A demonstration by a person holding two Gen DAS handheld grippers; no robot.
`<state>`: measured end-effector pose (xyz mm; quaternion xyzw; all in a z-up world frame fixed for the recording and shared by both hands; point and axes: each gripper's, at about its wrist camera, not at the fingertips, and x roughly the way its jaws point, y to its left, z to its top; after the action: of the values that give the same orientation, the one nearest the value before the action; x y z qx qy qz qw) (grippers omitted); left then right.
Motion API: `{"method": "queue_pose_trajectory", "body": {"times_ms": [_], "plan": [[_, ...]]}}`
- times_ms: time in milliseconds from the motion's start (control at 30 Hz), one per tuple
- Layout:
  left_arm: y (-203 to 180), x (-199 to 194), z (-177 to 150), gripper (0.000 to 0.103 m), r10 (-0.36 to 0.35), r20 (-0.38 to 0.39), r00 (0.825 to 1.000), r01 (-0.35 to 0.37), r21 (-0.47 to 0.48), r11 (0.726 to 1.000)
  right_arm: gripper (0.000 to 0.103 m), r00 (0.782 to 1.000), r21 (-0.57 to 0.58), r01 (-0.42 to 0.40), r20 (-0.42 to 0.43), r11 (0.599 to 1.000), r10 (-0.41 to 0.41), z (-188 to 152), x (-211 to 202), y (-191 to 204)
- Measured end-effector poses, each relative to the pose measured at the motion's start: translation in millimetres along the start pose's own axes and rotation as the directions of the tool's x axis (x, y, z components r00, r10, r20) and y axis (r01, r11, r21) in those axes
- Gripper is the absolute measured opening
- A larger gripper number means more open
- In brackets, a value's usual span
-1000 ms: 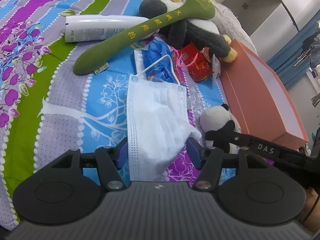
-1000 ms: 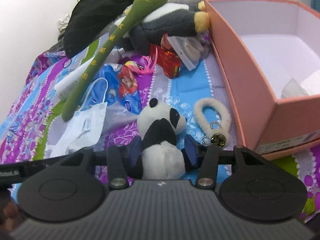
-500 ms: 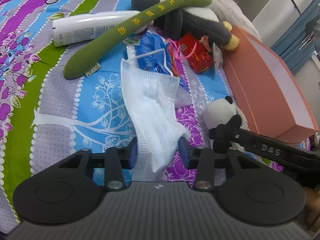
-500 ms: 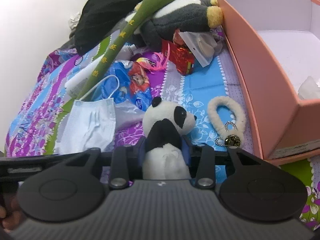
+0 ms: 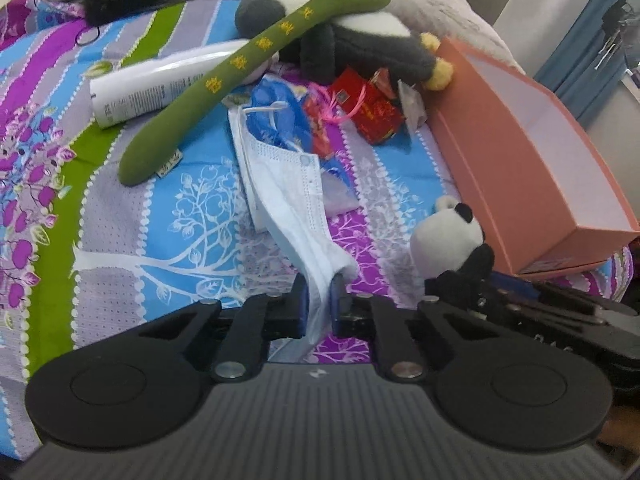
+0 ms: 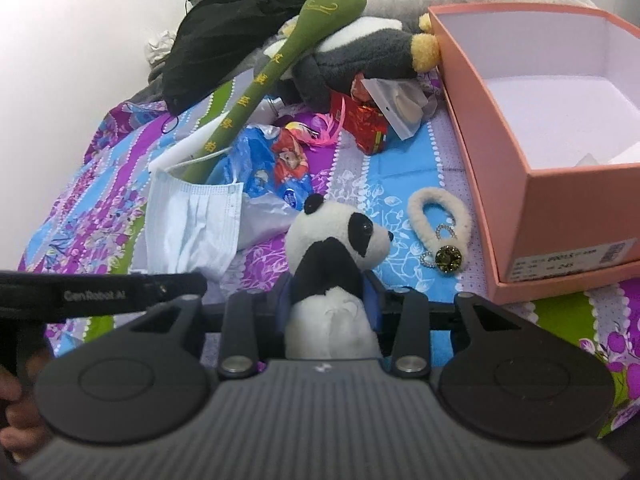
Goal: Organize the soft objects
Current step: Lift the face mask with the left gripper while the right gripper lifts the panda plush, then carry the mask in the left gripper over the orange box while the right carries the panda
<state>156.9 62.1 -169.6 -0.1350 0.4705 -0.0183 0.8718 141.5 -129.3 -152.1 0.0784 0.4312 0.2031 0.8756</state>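
My left gripper (image 5: 319, 298) is shut on the near end of a pale blue face mask (image 5: 286, 184), which hangs lifted off the striped bedspread. My right gripper (image 6: 332, 298) is shut on a small panda plush (image 6: 340, 240) and holds it upright just above the bed; the panda also shows in the left wrist view (image 5: 448, 240). The mask shows in the right wrist view (image 6: 188, 232) too. An open pink box (image 6: 536, 184) stands to the right, also in the left wrist view (image 5: 532, 168).
A long green plush stick (image 5: 248, 68), a grey-and-white plush toy (image 5: 360, 40), a white bottle (image 5: 160, 88), a blue plastic bag (image 6: 264, 164), a red packet (image 5: 372, 108) and a fluffy white keyring (image 6: 440, 220) lie on the bed. Black fabric (image 6: 240, 52) lies at the back.
My left gripper closed on the mask and lifted it. My right gripper closed on the panda and raised it off the bed.
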Motion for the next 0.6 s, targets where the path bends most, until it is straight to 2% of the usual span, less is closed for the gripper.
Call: {"method": "queue_pose_trajectory", "body": {"times_ms": [300, 600], "plan": [[-14, -37, 2, 0.013, -0.021, 0.046, 0.999, 0.019, 0.028, 0.999, 0.040, 0.998, -0.024, 0.004, 0.065, 1.000, -0.002, 3, -29, 9], [-41, -74, 31, 0.013, -0.062, 0.141, 0.988, 0.051, 0.082, 0.995, 0.040, 0.984, -0.045, 0.006, 0.175, 0.999, 0.002, 30, -65, 8]]}}
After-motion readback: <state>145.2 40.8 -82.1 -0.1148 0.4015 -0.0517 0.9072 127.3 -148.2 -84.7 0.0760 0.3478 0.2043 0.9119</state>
